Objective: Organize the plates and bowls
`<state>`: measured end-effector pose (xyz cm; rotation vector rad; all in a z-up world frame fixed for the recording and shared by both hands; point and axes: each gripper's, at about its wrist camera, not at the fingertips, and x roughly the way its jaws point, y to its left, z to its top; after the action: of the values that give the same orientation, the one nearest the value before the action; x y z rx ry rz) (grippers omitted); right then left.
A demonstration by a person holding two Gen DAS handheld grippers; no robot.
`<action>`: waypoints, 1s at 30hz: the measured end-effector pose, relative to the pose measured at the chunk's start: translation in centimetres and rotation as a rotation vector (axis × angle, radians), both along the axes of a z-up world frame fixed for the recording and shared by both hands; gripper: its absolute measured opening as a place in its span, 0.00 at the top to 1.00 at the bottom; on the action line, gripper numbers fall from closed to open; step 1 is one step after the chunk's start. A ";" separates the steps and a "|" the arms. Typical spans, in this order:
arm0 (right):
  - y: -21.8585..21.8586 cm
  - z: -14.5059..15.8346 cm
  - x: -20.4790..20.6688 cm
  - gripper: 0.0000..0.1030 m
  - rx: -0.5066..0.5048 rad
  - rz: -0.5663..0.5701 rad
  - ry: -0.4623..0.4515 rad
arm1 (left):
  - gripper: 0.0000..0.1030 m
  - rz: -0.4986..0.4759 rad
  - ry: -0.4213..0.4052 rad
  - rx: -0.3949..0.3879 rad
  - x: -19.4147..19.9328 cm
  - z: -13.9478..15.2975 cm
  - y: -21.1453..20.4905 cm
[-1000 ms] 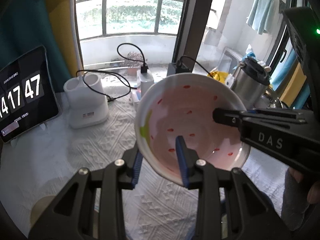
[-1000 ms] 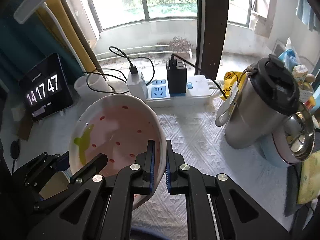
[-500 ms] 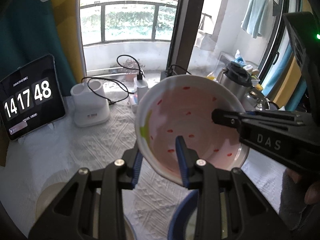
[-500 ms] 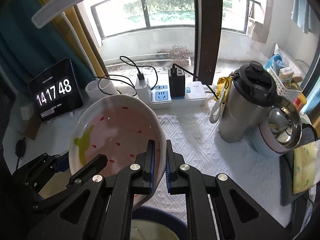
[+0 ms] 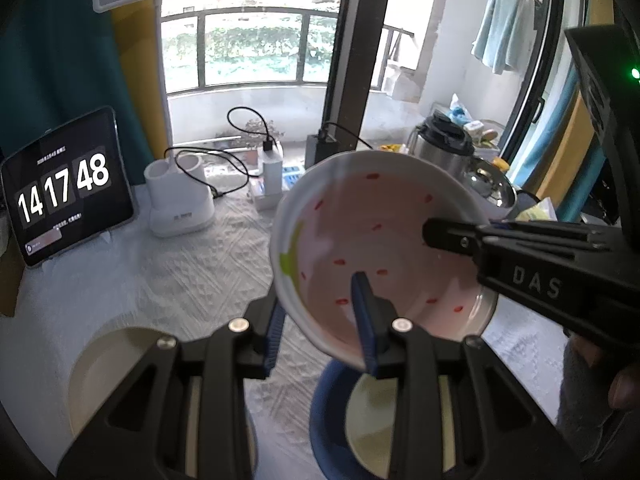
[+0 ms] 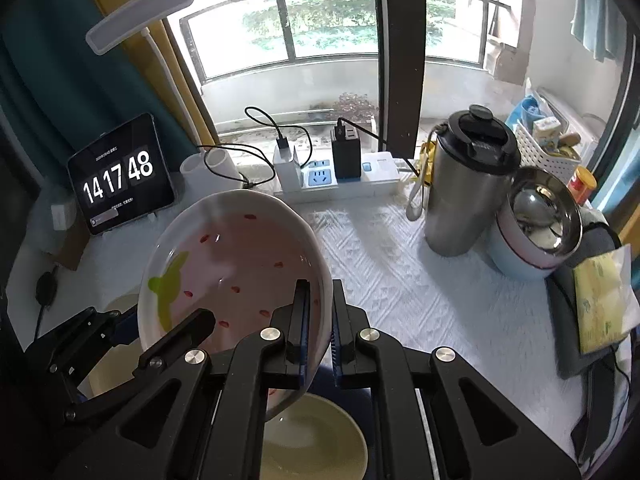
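Strawberry-patterned bowl [image 6: 236,280] held aloft, both grippers — left gripper [image 5: 320,320], right gripper [image 6: 320,328] — clamped on opposite rims, steadying it above the blue-rimmed bowl [image 6: 316,444], probably for nesting.

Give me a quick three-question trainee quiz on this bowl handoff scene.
1. True or false: both the left gripper and the right gripper clamp the rim of the pink bowl.
2. What lies on the table right under the bowl? A) blue-rimmed dish B) steel flask C) tablet
3. Fill in: the tablet clock reads 14 17 ___.

Key: 1 true; 2 A; 3 48.
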<state>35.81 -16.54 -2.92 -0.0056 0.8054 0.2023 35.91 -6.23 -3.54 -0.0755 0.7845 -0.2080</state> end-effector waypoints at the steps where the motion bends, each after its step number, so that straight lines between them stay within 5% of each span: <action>1: 0.0 0.0 -0.3 0.90 0.000 0.000 0.000 | 0.68 0.000 0.000 -0.002 -0.3 0.0 0.0; 30: -1.8 -3.9 -6.9 0.90 0.029 -0.055 0.047 | 0.68 -0.076 0.058 0.009 -6.3 -2.5 -1.8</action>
<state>28.94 -18.36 -6.85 0.0484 0.8480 0.1623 29.66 -8.01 -6.05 -0.0431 0.8470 -0.2746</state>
